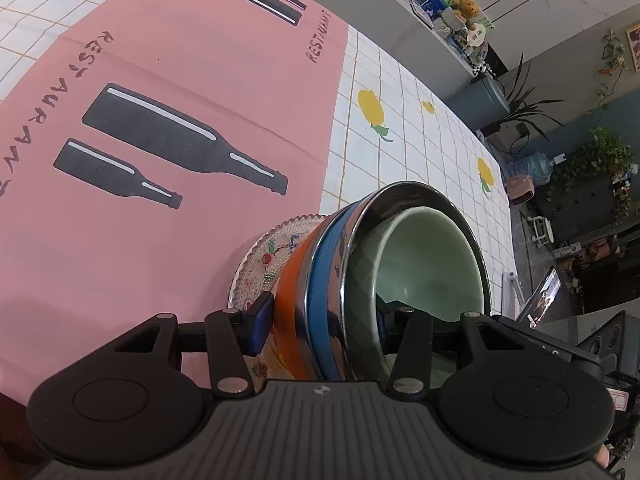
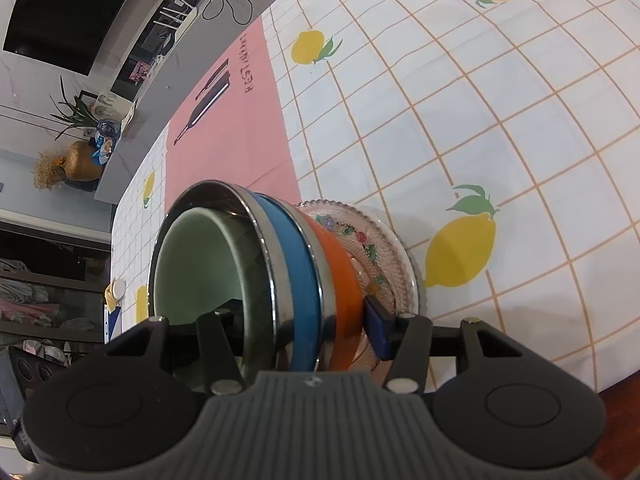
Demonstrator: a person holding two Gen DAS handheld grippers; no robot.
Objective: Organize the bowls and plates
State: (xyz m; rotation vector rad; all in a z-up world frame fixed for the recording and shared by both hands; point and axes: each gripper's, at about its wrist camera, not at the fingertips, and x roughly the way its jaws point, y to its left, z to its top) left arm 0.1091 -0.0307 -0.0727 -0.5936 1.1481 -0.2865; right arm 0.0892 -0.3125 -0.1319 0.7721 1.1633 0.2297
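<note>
1. White grid cloth with printed lemons covers the worktop (image 2: pixel 500 92), and a pink mat (image 1: pixel 192 92) with black bottle silhouettes lies on it; shelves, plants and a dark screen fill the room behind.
2. A nested stack (image 1: pixel 360 280) sits on the cloth at the mat's edge: a clear beaded glass plate (image 2: pixel 384 256) at the bottom, then an orange bowl (image 2: pixel 340 276), a blue bowl (image 2: pixel 296 264), a steel bowl (image 2: pixel 256 248) and a pale green bowl (image 1: pixel 428 260) innermost.
3. The left claw (image 1: pixel 320 320) straddles one side of the stack, one blue pad against the orange wall and the other finger inside the green bowl. It looks clamped on the nested walls.
4. The right claw (image 2: pixel 304 320) grips the opposite side the same way, pad outside and finger inside.
5. Handling, as I judge it: the stack is stiff and fairly heavy. Steel and glazed surfaces are slick, so the bowls may slide against one another if tipped.
6. The glass plate is the fragile piece and lies outside both grips; whether it would lift with the bowls I cannot tell.
7. Taking hold low on opposite rims and keeping the stack level seems safest.
8. Writing: the mat reads "RESTAURANT" in several places. A small logo marks each claw body; its text is unreadable.
</note>
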